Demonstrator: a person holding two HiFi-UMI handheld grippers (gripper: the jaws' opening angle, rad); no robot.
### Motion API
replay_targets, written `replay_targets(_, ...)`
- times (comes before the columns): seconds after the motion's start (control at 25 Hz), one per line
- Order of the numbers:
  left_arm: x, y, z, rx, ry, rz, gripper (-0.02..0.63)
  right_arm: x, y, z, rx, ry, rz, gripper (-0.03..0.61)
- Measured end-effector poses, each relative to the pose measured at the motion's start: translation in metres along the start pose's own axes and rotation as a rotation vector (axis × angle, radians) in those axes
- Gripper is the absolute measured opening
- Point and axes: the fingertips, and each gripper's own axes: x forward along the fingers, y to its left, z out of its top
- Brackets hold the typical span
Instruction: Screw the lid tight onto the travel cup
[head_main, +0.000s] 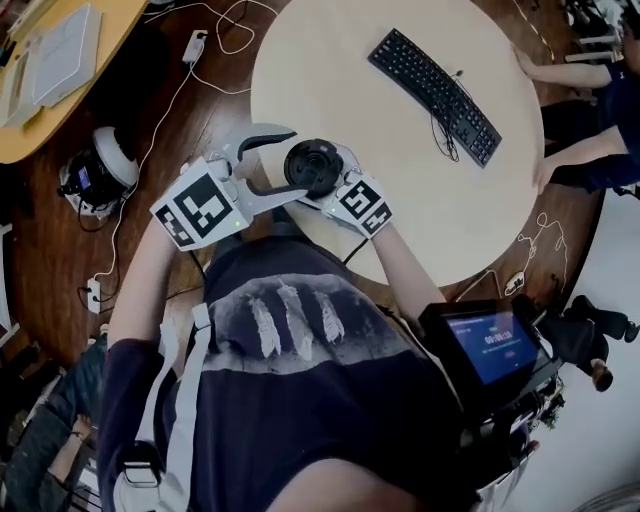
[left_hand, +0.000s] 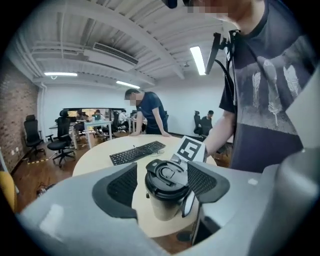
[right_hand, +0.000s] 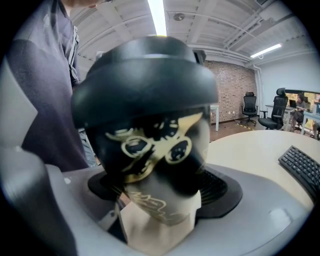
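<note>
My right gripper (right_hand: 160, 190) has its jaws clamped on the black-and-cream printed travel cup (right_hand: 155, 150), holding it just over the near edge of the round pale worktop (head_main: 400, 130). My left gripper's (left_hand: 162, 185) jaws stand wide either side of the cup's black plastic lid (left_hand: 167, 175).

Here's the travel cup (right_hand: 162, 200), a pale body with a black and gold pattern, standing about upright. It's off the table (head_main: 420, 215), clamped in the right gripper (head_main: 335, 182) just over the table's near edge. The black lid (left_hand: 169, 176) sits on top of the cup, flip tab flat on its round face.
</note>
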Motion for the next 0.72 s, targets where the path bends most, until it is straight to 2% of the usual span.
replay_targets(0.12,0.004,-0.008,-0.022,0.119,0.169,-0.1,0.328,0.0,-0.001,-0.002,0.001,0.005,0.001,0.425)
replay_targets(0.2,0.011,-0.013,-0.032,0.166,0.226,-0.137,0.33,0.0,-0.001,-0.002,0.002,0.006,0.001,0.425)
replay_targets(0.48,0.022,-0.015,-0.036,0.143,0.178,-0.123,0.33,0.002,-0.003,-0.001,0.006,0.007,-0.002,0.425)
replay_targets(0.72,0.024,-0.014,-0.032,0.069,0.107,-0.048,0.327,-0.001,-0.007,0.0,0.007,0.007,-0.024,0.423)
